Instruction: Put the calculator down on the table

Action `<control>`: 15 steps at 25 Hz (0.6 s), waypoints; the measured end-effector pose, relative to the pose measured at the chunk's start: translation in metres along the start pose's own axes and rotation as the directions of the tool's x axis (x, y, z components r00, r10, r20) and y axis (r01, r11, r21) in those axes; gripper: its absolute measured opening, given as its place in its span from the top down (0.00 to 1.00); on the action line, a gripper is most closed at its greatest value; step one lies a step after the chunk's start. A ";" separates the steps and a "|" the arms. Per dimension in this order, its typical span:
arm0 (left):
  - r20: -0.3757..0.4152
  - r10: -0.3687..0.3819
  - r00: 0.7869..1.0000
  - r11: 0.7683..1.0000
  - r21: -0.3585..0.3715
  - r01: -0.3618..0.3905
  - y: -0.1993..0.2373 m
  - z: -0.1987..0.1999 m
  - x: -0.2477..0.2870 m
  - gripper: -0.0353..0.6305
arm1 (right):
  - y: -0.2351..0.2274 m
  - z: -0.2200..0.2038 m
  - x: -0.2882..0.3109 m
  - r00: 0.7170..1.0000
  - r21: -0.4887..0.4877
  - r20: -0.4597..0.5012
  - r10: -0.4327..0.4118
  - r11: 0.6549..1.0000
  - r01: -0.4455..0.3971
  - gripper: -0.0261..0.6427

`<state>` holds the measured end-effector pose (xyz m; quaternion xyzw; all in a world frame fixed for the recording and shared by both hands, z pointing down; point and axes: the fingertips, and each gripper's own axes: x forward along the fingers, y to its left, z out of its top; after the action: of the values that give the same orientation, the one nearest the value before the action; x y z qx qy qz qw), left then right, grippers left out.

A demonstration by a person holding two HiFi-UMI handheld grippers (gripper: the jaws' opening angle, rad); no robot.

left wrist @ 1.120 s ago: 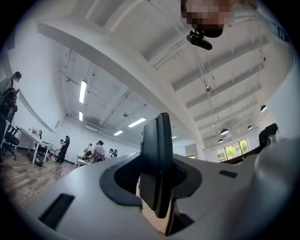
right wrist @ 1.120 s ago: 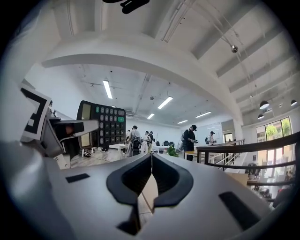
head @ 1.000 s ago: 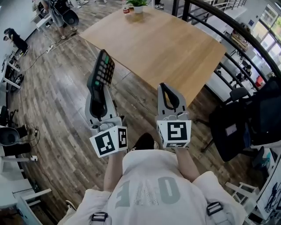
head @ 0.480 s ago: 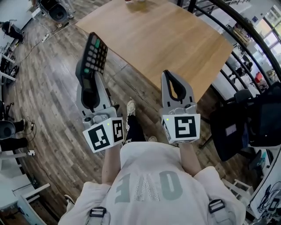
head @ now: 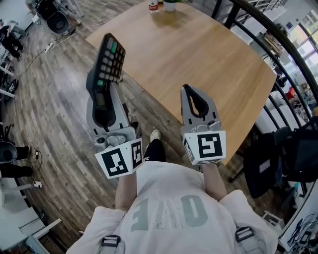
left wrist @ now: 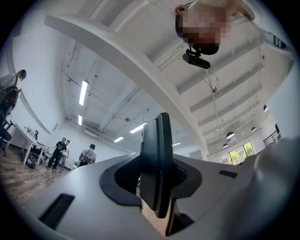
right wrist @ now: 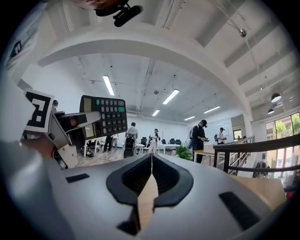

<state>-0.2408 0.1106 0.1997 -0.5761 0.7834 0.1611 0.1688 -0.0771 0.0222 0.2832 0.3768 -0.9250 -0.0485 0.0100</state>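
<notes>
- Left gripper (head: 102, 92): nearest, over plank floor (head: 54, 114); fingers clamped on lower end of calculator (head: 110, 62).
- Calculator: tilted upright, keys facing right, held in air by table's near edge close to left corner. Not touching tabletop.
- Right gripper (head: 189, 92): fingers together, nothing between them; alongside at same near edge.
- Wooden table (head: 198, 54): top bare except small bottle (head: 153, 5) and plant pot (head: 170, 5) at far edge.
- Progress: calculator gripped and brought up to table. Remaining, by judgement: carry over top, lower flat, release.

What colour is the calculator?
The calculator is black with grey keys and a green one; the right gripper view shows it best.
</notes>
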 end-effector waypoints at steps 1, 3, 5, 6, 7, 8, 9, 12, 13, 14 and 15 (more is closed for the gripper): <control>0.000 -0.005 1.000 1.000 -0.005 0.005 0.007 -0.005 0.015 0.76 | -0.002 0.004 0.016 1.000 -0.007 0.004 -0.008 1.000 0.008 0.93; 0.005 -0.018 1.000 1.000 -0.011 0.018 0.017 -0.013 0.039 0.76 | -0.006 0.010 0.042 1.000 -0.023 0.014 -0.020 1.000 0.021 0.93; 0.007 -0.038 0.999 0.999 -0.010 0.038 0.025 -0.020 0.060 0.76 | -0.008 0.018 0.061 0.999 -0.041 0.024 -0.037 0.998 0.038 0.93; 0.006 -0.051 0.999 0.999 -0.011 0.051 0.029 -0.023 0.071 0.76 | -0.010 0.022 0.072 0.998 -0.048 0.028 -0.048 0.998 0.049 0.93; 0.003 -0.064 0.998 0.998 -0.014 0.064 0.032 -0.026 0.083 0.76 | -0.013 0.028 0.083 0.998 -0.050 0.031 -0.060 0.997 0.062 0.93; 0.002 -0.077 0.997 0.997 -0.018 0.077 0.036 -0.028 0.096 0.76 | -0.015 0.034 0.094 0.997 -0.047 0.036 -0.075 0.996 0.076 0.93; 0.002 -0.089 0.996 0.996 -0.025 0.089 0.040 -0.029 0.108 0.76 | -0.019 0.039 0.104 0.995 -0.043 0.041 -0.091 0.995 0.092 0.93; -0.003 -0.112 0.994 0.992 -0.051 0.112 0.042 -0.036 0.136 0.76 | -0.035 0.050 0.121 0.988 -0.039 0.055 -0.145 0.988 0.148 0.93; -0.009 -0.119 0.993 0.991 -0.058 0.118 0.040 -0.040 0.141 0.76 | -0.042 0.052 0.122 0.985 -0.041 0.060 -0.164 0.985 0.166 0.93; -0.015 -0.127 0.992 0.990 -0.061 0.125 0.036 -0.045 0.145 0.76 | -0.049 0.053 0.122 0.981 -0.042 0.066 -0.181 0.982 0.184 0.93; -0.020 -0.134 0.991 0.989 -0.063 0.133 0.030 -0.050 0.149 0.76 | -0.057 0.054 0.121 0.978 -0.039 0.074 -0.197 0.979 0.200 0.93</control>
<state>-0.3156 -0.0296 0.1786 -0.6341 0.7396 0.1666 0.1519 -0.1270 -0.0990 0.2221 0.4651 -0.8811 -0.0837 -0.0184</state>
